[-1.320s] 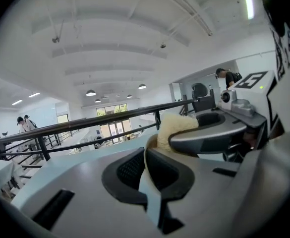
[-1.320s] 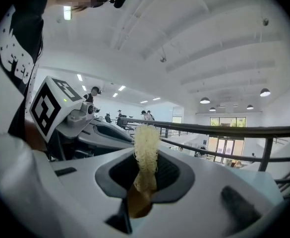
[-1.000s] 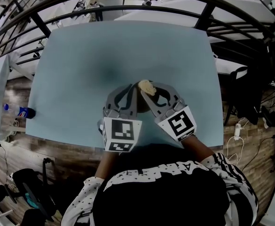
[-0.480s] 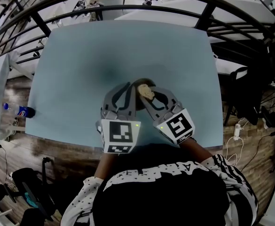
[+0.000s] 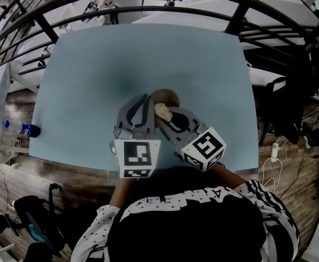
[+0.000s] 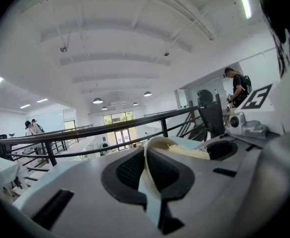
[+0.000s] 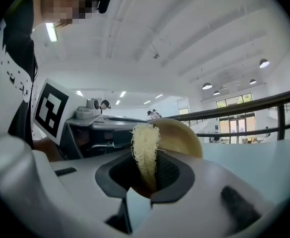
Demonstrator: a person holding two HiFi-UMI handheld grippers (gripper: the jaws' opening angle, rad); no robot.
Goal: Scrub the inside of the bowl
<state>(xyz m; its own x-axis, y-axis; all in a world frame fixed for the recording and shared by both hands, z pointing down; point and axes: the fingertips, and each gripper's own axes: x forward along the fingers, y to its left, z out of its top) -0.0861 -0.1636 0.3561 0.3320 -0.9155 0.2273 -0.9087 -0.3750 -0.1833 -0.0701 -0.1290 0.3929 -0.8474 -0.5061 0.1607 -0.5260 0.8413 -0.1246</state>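
The left tool point(image 6: 149, 180) pinches the seemingly light, rigid bowl's point(image 5: 169, 96) rim near the counter's point(image 5: 94, 81) front edge; the right tool point(image 7: 145, 177) squeezes a soft fibrous scrubber point(image 7: 145, 140).

My tan bowl point(image 5: 167, 97) stands tipped on edge over the worktop's middle, toward its near edge, rim pinched in my left tool point(image 5: 147, 100). The pale, stringy scrubber point(image 7: 145, 148), clamped in my right tool point(image 7: 145, 175), lies against it.
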